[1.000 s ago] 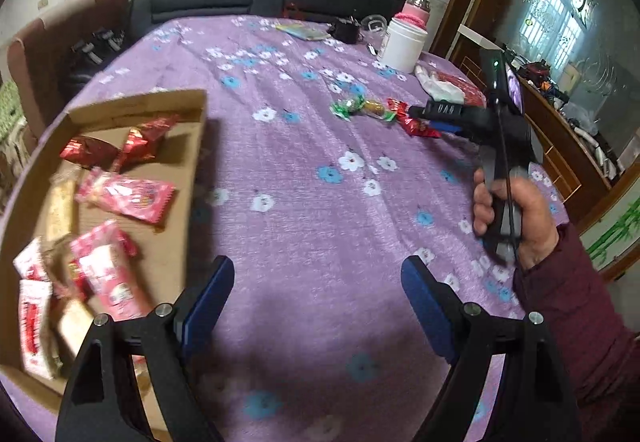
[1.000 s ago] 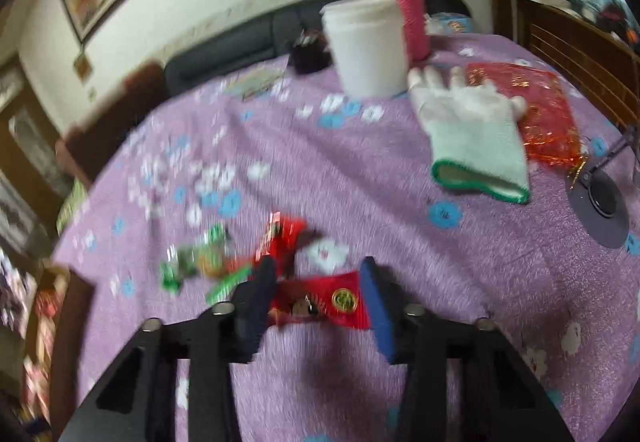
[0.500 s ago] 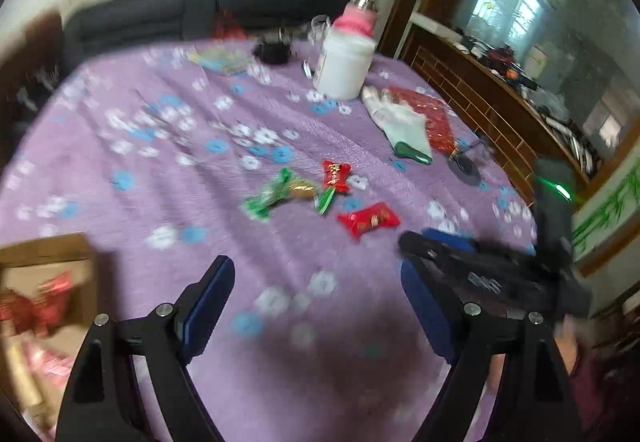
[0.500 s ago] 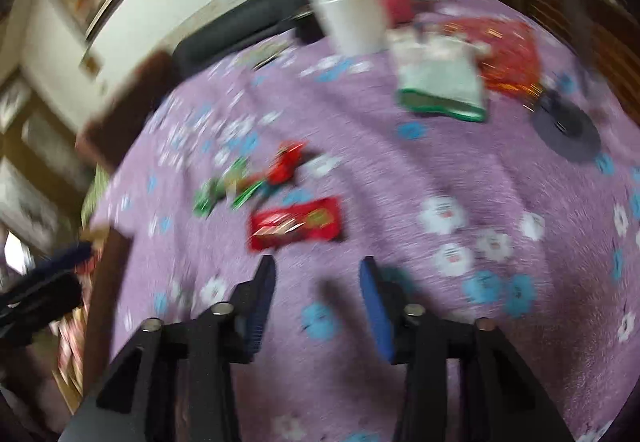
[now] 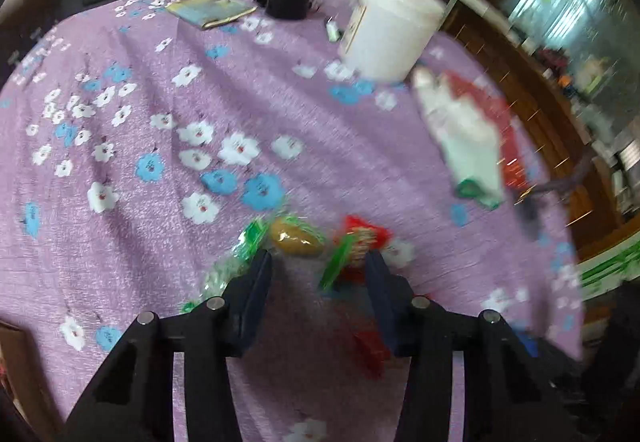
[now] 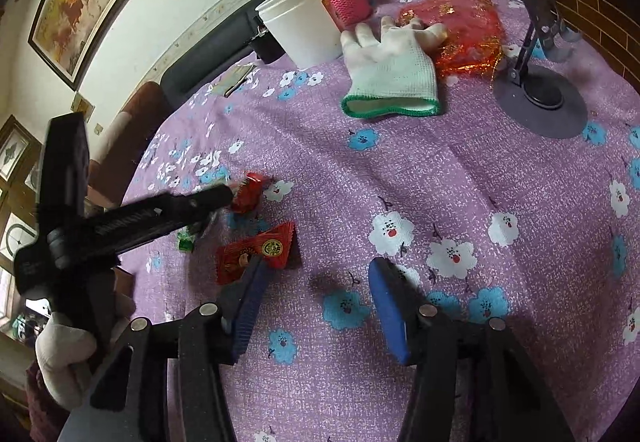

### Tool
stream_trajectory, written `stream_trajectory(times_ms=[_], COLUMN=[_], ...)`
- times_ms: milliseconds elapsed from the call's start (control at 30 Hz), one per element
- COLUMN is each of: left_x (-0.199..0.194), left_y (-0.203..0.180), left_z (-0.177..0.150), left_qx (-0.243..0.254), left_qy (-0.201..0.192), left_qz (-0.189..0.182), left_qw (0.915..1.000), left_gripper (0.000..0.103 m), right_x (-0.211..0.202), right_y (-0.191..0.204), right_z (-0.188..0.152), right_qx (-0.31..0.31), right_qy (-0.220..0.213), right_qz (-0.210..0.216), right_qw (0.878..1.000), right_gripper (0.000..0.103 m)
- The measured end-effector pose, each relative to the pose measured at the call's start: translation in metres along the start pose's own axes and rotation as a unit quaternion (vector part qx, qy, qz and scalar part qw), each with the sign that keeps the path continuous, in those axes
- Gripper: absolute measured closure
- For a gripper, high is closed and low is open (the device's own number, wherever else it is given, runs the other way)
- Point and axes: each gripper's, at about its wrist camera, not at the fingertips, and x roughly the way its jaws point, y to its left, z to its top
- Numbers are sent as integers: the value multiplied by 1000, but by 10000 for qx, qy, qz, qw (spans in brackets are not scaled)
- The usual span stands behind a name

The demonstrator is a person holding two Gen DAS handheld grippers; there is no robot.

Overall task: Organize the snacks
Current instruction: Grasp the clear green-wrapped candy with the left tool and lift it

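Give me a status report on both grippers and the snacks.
Left gripper open, closing in on green candy and red candy. Right gripper open, empty, beside red packet. Nothing blocking.

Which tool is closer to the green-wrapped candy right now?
Left. The left tool has its tips right at the green-wrapped candy; the right tool sits farther off, beside the flat red packet.

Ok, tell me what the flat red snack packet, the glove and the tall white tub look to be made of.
Flat red snack packet: glossy printed plastic film, probably, with crimped ends and sheen.
Glove: white knitted fabric, matte, with visible weave and a green-stitched cuff.
Tall white tub: smooth, opaque plastic, likely; slightly shiny walls.
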Motion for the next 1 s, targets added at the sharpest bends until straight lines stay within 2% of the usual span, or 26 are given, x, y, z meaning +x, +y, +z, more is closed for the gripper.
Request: stream_trajectory(times_ms=[33,100,133,167,300,367,433,467,500,533,767,867,933,967,1000], left_x=[2,2,0,-2,-29,-48,-62,-66,-67,-65,-19,-2,0,-2,-4], left_y=[-2,0,6,11,19,26,33,35,37,40,39,24,16,15,13], left_z=[-3,-4,-5,-8,-23,-27,-26,-24,-23,-22,-1,5,3,0,-5], left_qx=[140,233,138,96,226,142,84,63,32,-33,-306,-55,160,232,319], left_qy=[-8,43,121,169,123,-53,-327,-443,-547,-665,-342,-243,-217,-182,-58], left_qz=[187,427,294,154,-167,-343,-397,-345,-273,-204,-57,369,709,657,520], left_qw=[9997,9988,9994,9997,9995,9993,9986,9984,9981,9976,9989,9990,9971,9974,9981], left_gripper=[67,95,100,101,101,98,76,53,39,37,37,37,47,65,65], right_x=[0,1,1,1,2,2,4,4,5,5,7,8,8,9,9], right_y=[0,1,1,2,3,3,5,6,8,9,13,15,16,15,15], right_z=[0,0,1,0,0,1,1,1,1,1,1,0,0,0,0], right_qx=[8,-9,-21,-38,-69,-71,-105,-137,-167,-204,-356,-454,-509,-512,-516], right_qy=[-4,-9,-15,-23,-31,-36,-42,-44,-51,-59,-78,-90,-105,-111,-111], right_qz=[0,-18,-31,-47,-83,-76,-93,-108,-133,-164,-230,-288,-321,-327,-333], right_qw=[10000,10000,10000,10000,9999,9999,9999,9998,9998,9996,9991,9985,9981,9981,9980], right_gripper=[46,46,46,46,46,44,42,41,41,41,37,36,36,36,36])
